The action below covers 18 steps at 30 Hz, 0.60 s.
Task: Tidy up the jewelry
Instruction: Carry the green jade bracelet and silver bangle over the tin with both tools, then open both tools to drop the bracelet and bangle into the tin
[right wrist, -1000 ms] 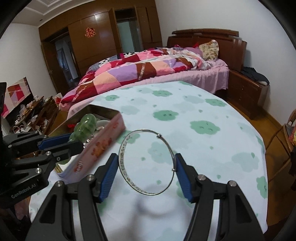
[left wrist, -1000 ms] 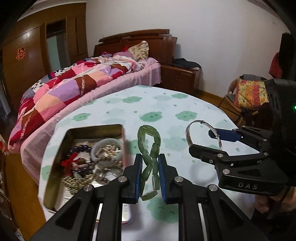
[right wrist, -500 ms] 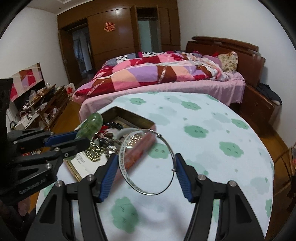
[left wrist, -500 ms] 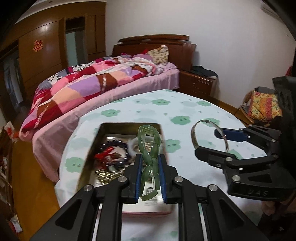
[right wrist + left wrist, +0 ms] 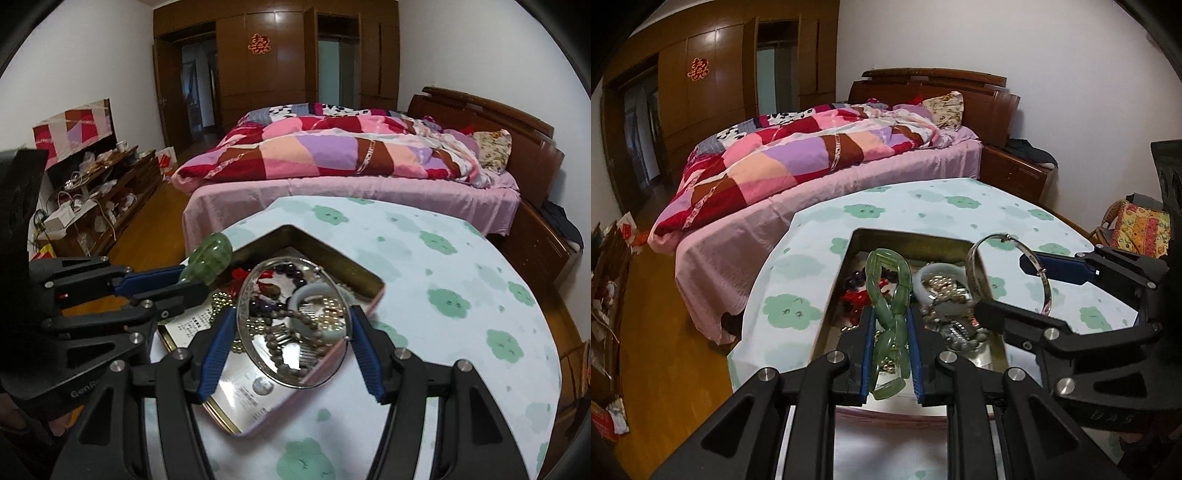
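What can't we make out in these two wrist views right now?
- Tin: near wall hidden behind the left gripper, left wrist view.
- Printed card in the tin: text too small, right wrist view.
- Pieces under the silver bangle: tangled, count unclear.
- Green bracelet: only its top shows, right wrist view.

Green jade bracelet [image 5: 888, 295], translucent, mottled pale and dark. Silver bangle [image 5: 291, 321], thin, shiny. Tin [image 5: 916, 240]: dull gold inside, pink outer wall. In tin: white bangle [image 5: 936, 273], dark purple beads [image 5: 291, 273], red piece [image 5: 855, 299], gold-coloured beads [image 5: 221, 299]. Counter [image 5: 461, 280] cloth: pale mint-white, green cloud-like blotches. Left hand-held gripper [image 5: 890, 354] and right hand-held gripper [image 5: 291, 350]: black bodies, blue pads. Quilt [image 5: 798, 155]: patchwork pink, lilac, red, brown, peach. Bed sheet [image 5: 332, 195] pink. Wardrobe [image 5: 280, 55] brown wood, red emblem [image 5: 259, 43].
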### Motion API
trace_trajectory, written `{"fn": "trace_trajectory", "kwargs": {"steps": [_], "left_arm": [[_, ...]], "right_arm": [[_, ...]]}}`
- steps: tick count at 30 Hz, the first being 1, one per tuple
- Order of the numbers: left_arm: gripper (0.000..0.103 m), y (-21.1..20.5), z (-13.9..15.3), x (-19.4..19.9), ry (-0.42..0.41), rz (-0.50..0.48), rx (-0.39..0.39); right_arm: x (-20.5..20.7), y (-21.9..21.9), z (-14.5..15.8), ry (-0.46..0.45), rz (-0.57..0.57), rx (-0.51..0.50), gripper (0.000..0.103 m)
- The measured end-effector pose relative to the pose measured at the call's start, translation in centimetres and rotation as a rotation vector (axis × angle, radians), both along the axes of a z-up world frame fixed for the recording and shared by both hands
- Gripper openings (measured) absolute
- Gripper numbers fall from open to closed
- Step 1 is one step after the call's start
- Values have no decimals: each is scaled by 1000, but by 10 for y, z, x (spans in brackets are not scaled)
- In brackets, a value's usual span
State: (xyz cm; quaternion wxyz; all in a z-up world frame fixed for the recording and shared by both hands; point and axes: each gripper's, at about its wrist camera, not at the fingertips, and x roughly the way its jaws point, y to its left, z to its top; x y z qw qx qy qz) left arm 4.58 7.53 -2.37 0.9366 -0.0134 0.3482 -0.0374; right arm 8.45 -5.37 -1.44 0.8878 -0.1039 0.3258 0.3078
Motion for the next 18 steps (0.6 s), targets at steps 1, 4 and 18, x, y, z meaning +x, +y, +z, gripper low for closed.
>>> {"fn": "trace_trajectory", "kwargs": {"steps": [1,4,18], "left_arm": [[17,2,-2,1,5,5,-1],[17,6,-8,3,17,18,-7],[33,11,-22,11,60,45,-7]], "right_arm": [[1,3,-2,3,4,-3,64],[3,8,-8,12,10,-11,64],[10,11,-31,107,30,-8,69]]}}
